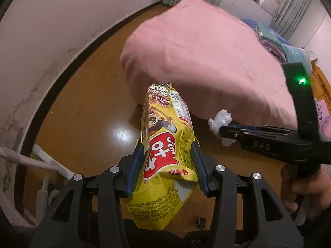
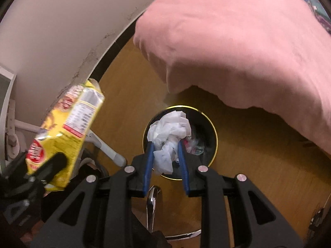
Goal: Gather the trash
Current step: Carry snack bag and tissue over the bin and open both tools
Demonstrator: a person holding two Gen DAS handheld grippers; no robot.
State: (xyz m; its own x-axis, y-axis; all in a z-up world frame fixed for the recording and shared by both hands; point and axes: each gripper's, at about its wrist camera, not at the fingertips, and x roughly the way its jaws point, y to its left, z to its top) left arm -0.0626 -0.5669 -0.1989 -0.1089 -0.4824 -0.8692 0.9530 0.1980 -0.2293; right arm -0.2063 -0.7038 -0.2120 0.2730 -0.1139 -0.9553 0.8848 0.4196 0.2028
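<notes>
Partly tissue-hidden bin (image 2: pixel 213 132), contents blurred

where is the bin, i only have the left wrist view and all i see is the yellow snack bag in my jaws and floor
Observer: The round black bin with a gold rim sits on the wooden floor directly below the right gripper, near the hanging edge of the pink blanket.
Operator: is the right one over it with the tissue
Observer: Yes, the crumpled white tissue is clamped between its blue pads, above the bin's opening.
Operator: bin empty?
Observer: No, some trash already lies inside, beside the tissue; what it is I cannot tell.
Operator: and my bag?
Observer: The yellow snack bag in the left gripper is off to the bin's left, not over it.
</notes>
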